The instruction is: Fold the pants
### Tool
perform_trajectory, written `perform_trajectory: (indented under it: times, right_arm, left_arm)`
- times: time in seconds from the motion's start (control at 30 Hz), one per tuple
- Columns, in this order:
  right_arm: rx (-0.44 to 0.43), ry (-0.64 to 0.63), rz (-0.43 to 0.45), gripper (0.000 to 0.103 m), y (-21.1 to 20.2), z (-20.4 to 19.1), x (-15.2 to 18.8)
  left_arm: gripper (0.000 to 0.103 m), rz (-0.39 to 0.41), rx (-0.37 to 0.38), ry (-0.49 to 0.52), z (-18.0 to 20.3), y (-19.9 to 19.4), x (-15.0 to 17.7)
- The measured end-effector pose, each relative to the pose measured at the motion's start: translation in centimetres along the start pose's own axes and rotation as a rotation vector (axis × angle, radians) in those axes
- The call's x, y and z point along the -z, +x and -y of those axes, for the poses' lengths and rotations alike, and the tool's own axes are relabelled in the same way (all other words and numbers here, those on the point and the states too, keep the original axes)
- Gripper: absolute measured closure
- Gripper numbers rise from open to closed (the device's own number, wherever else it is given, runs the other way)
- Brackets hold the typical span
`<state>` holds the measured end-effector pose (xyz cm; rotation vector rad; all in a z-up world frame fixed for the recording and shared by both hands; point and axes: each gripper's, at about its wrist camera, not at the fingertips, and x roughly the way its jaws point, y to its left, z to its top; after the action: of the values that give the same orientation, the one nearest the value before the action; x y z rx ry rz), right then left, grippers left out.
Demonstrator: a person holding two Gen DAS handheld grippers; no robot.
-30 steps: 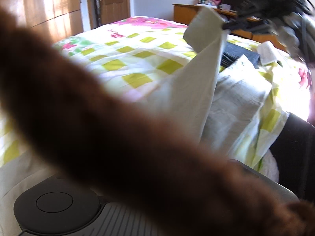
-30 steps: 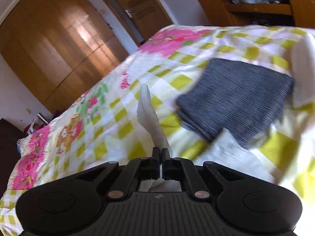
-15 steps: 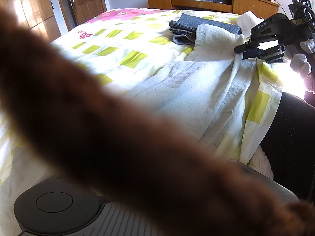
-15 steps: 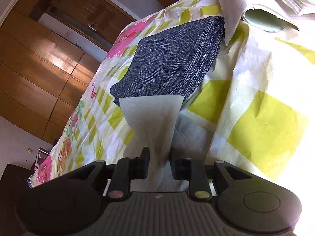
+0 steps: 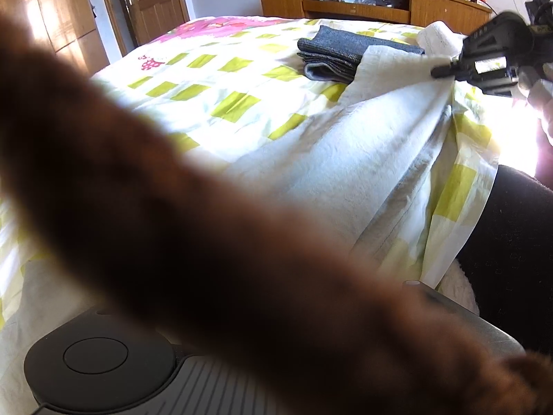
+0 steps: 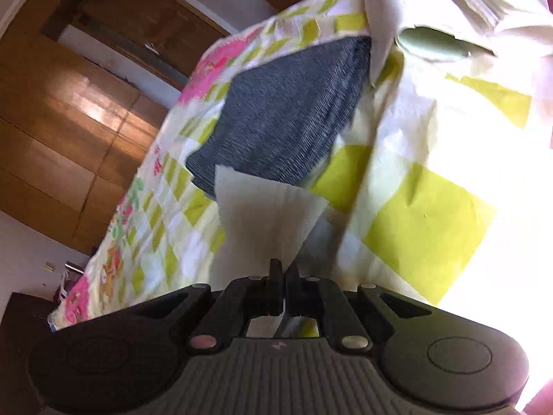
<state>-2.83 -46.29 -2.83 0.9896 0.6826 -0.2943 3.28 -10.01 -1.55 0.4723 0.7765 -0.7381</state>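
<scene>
Right wrist view shows the right gripper [image 6: 280,271] with its two fingers squeezed together on a flap of the white pants [image 6: 262,207]. The flap sticks up just ahead of the fingertips. Past it, farther from the gripper, lies a folded gray cloth [image 6: 287,117] on the bed cover [image 6: 425,221] with yellow squares.

From the left wrist view, the white pants [image 5: 345,145] are spread flat on the bed cover [image 5: 214,79], ahead and to the right. The right gripper [image 5: 446,69] pinches their far corner beside the gray cloth [image 5: 331,55]. A blurry brown thing [image 5: 172,224] covers the left gripper's fingers, so I cannot tell if they are apart or together.
</scene>
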Motion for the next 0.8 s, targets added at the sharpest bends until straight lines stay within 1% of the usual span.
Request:
perform_trajectory:
  times: [0.03, 0.1, 0.17, 0.2, 0.23, 0.27, 0.3, 0.4, 0.43, 0.5, 0.67, 0.73, 0.77, 0.8]
  right_arm:
    - [0.016, 0.012, -0.012, 0.079, 0.1, 0.4, 0.2]
    - [0.008, 0.01, -0.003, 0.079, -0.4, 0.5, 0.4]
    - [0.02, -0.009, 0.007, 0.07, -1.0, 0.2, 0.4]
    - [0.025, -0.02, 0.002, 0.067, -1.1, 0.1, 0.4]
    - [0.026, -0.028, -0.014, 0.061, -1.3, 0.2, 0.4]
    - [0.022, -0.029, -0.023, 0.057, -1.3, 0.1, 0.6]
    - [0.015, -0.031, -0.033, 0.055, -1.4, 0.1, 0.8]
    - [-0.017, -0.017, -0.099, 0.052, -0.9, -0.1, 1.2]
    - [-0.011, -0.032, -0.115, 0.052, -0.6, -0.3, 1.4]
    - [0.009, -0.039, -0.117, 0.052, 0.0, -0.2, 1.5]
    - [-0.032, 0.03, -0.12, 0.045, 0.3, 0.3, 1.4]
    - [-0.041, 0.062, -0.11, 0.045, 0.5, 0.4, 1.4]
    - [-0.049, 0.078, -0.099, 0.047, 0.3, 0.5, 1.5]
    - [-0.064, 0.087, -0.085, 0.051, 0.2, 0.5, 1.5]
  left_arm:
    - [0.052, -0.002, 0.001, -0.004, 0.0, 0.2, 0.1]
    - [0.052, 0.0, 0.002, -0.012, -0.1, 0.3, 0.1]
    - [0.052, 0.003, 0.006, -0.016, -0.2, 0.2, 0.1]
    - [0.052, 0.003, 0.008, -0.015, -0.2, 0.2, 0.1]
    - [0.051, 0.004, 0.008, -0.014, -0.2, 0.3, 0.1]
    - [0.051, 0.005, 0.007, -0.013, -0.2, 0.3, 0.1]
    - [0.051, 0.007, 0.006, -0.012, -0.2, 0.3, 0.1]
    - [0.051, 0.012, 0.005, -0.014, -0.2, 0.2, 0.1]
    - [0.051, 0.013, 0.005, -0.013, -0.1, 0.2, 0.2]
    - [0.051, 0.015, 0.004, -0.009, -0.1, 0.1, 0.3]
    - [0.051, 0.024, 0.006, -0.008, -0.1, 0.0, 0.5]
    - [0.051, 0.026, 0.008, -0.012, -0.2, 0.1, 0.6]
    - [0.051, 0.026, 0.009, -0.015, -0.2, 0.2, 0.6]
    - [0.051, 0.026, 0.009, -0.016, -0.2, 0.2, 0.6]
